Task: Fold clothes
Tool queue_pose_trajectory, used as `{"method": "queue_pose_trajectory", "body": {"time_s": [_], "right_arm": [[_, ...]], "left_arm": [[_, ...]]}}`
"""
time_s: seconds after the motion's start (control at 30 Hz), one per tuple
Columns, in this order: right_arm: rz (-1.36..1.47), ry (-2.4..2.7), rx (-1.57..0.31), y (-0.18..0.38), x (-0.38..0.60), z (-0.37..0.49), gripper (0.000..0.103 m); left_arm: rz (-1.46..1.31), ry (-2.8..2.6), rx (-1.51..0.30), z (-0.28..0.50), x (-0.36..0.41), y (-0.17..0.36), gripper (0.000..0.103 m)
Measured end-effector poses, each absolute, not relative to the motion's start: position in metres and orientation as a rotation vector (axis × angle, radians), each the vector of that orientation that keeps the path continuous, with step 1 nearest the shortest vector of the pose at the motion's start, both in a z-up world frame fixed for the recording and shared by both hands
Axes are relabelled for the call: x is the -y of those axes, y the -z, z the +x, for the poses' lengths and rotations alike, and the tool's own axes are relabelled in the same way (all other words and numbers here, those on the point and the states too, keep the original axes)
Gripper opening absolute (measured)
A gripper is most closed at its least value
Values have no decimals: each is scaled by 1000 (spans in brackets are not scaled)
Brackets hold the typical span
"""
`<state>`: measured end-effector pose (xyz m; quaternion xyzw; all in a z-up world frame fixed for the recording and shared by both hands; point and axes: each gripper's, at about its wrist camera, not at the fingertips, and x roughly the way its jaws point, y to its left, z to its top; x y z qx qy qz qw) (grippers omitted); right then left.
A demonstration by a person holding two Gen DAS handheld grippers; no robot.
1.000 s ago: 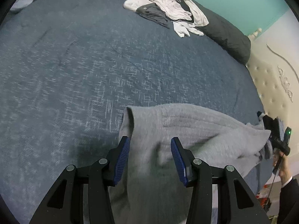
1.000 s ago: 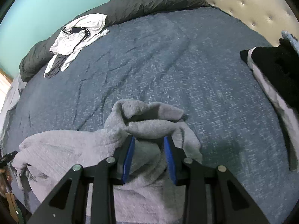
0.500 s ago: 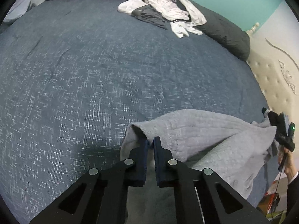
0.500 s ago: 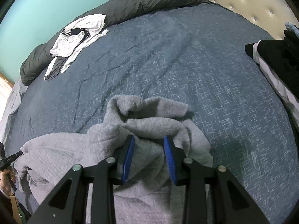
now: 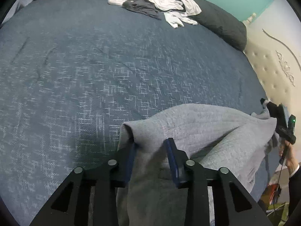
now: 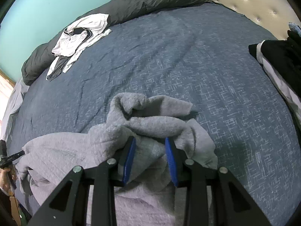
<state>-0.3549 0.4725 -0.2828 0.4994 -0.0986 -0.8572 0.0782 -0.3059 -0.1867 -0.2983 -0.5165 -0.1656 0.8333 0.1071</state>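
A grey knit garment point(image 5: 207, 128) lies crumpled on the blue bed cover point(image 5: 94, 66), stretched between both grippers. My left gripper point(image 5: 150, 145) stands over one corner of it, jaws apart, with loose grey cloth lying between and over the blue pads. In the right wrist view the garment point(image 6: 154, 124) is bunched into a thick fold, and my right gripper point(image 6: 150, 143) is shut on that fold. The right gripper point(image 5: 282, 120) also shows at the far right of the left wrist view, with a hand below it and the cloth rising to it.
A heap of white and dark clothes point(image 5: 161, 0) lies at the far side of the bed against a rolled dark duvet point(image 5: 222, 24). Black and white garments point(image 6: 278, 56) sit at the right edge. A cream tufted headboard point(image 5: 272, 71) borders the bed.
The left gripper's jaws closed half a second ago and now stand apart again with cloth between them. The right gripper keeps its hold and has pulled the bunched fold slightly nearer.
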Motion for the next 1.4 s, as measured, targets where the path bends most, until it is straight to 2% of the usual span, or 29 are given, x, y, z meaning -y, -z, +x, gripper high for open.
{"method": "queue_pose_trajectory", "body": {"time_s": [0.17,0.23,0.27,0.47,0.5,0.57,0.67,0.9,1.0,1.03,1.1,1.13,1.17,1.4], "right_arm": [[1497,2560,300,288,-469,-357,33],[1500,2559,296,289,-467,-357,33],[1502,2558,292,290,-466,-357,33],[1488,2567,239,287,-459,-354,32],[1478,2569,245,286,-458,-353,29],[1456,2572,263,281,-458,-350,11],[1390,2592,263,268,-454,-344,2],[1236,2641,275,221,-450,-342,0],[1299,2591,275,221,-448,-352,0],[1343,2576,280,225,-447,-357,2],[1420,2575,267,235,-445,-366,17],[1434,2593,269,240,-447,-369,40],[1442,2613,279,245,-449,-372,54],[1592,2675,406,292,-479,-401,55]], "left_arm": [[-1496,-2424,495,-311,183,304,35],[-1490,-2432,474,-309,182,301,20],[-1472,-2445,476,-307,183,295,8],[-1364,-2523,486,-291,193,255,5],[-1346,-2536,488,-288,194,248,5],[-1309,-2561,492,-283,197,235,5],[-1253,-2597,496,-275,202,215,5],[-1163,-2682,542,-266,224,179,4],[-1136,-2719,571,-265,237,167,4],[-1127,-2731,581,-264,241,163,4],[-1108,-2755,601,-263,249,155,4],[-1103,-2768,608,-263,254,153,4],[-1108,-2783,607,-265,259,156,4],[-1212,-2819,651,-266,295,193,4]]}}
